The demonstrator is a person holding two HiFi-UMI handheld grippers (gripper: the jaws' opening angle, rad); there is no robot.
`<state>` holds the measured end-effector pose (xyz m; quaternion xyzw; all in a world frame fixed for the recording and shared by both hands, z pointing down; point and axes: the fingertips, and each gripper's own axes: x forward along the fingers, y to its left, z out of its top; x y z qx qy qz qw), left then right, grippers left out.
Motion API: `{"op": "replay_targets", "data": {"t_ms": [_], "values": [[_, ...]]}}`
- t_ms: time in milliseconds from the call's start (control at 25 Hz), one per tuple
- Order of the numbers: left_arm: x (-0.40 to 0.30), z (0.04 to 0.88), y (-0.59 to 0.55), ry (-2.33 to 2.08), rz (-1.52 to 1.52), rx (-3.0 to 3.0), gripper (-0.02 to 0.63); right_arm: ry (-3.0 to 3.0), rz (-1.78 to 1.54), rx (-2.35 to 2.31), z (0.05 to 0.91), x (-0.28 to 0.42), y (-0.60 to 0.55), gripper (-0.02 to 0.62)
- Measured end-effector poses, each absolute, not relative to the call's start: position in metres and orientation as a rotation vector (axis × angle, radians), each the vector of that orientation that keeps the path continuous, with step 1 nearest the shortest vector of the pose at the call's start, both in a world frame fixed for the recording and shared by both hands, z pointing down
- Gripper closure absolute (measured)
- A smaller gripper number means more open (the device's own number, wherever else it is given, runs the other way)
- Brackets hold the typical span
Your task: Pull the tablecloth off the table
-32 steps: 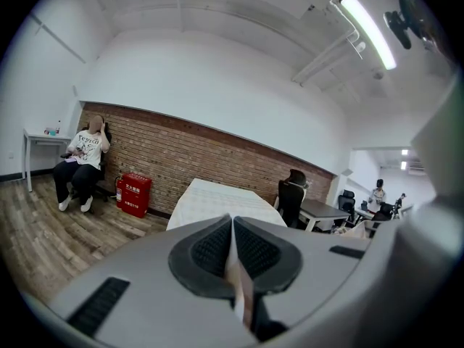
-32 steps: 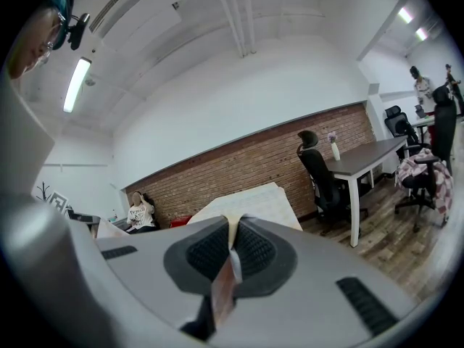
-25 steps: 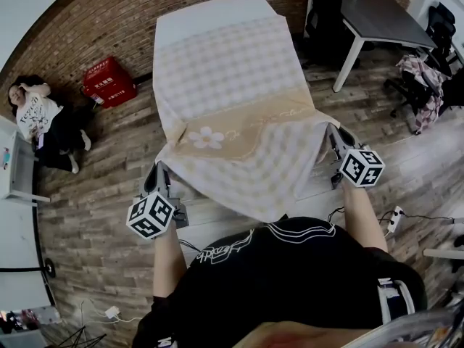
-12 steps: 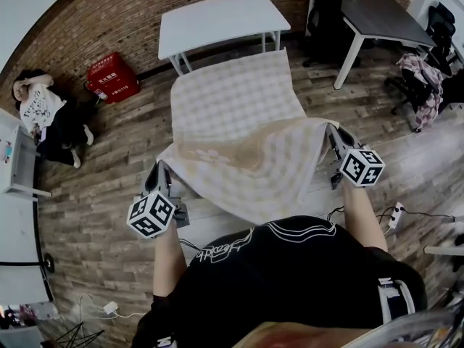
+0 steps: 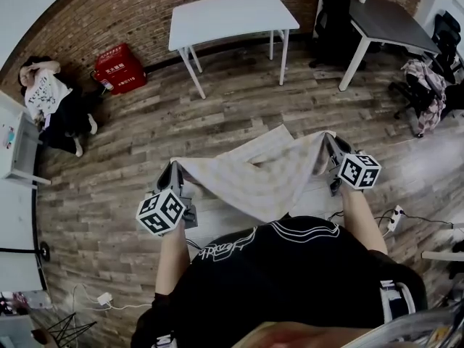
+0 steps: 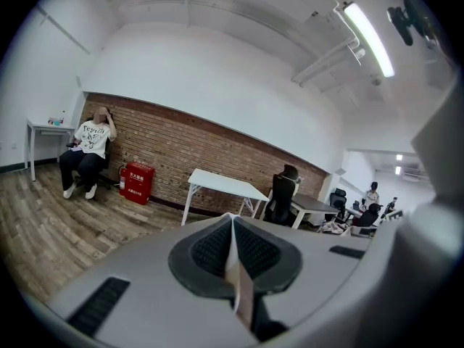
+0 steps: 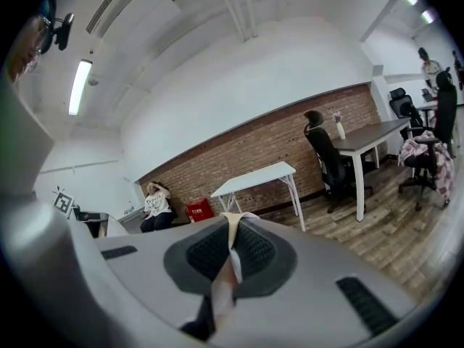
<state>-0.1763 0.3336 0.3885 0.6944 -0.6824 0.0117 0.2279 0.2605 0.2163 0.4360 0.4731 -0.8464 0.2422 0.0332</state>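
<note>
The wooden floor (image 5: 130, 143) spreads wide, with the white table (image 5: 232, 17) standing at its far side. The checked tablecloth (image 5: 264, 176) is off the table and sags above the floor near the person, strung between both tools. The left gripper (image 5: 174, 169) is clamped tight on the cloth's left corner. The right gripper (image 5: 328, 142) is pinched closed on its right corner.

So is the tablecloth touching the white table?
Apart. The head view shows a wide stretch of wood floor between the tablecloth and the white table.
</note>
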Motion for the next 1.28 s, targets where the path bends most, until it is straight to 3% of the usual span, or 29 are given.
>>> {"op": "replay_targets", "data": {"t_ms": [1280], "values": [[-0.166,0.4,0.37,-1.842,0.025,1.916,0.6,-2.62,0.687,1.378,0.437,0.233,0.238,0.598]]}}
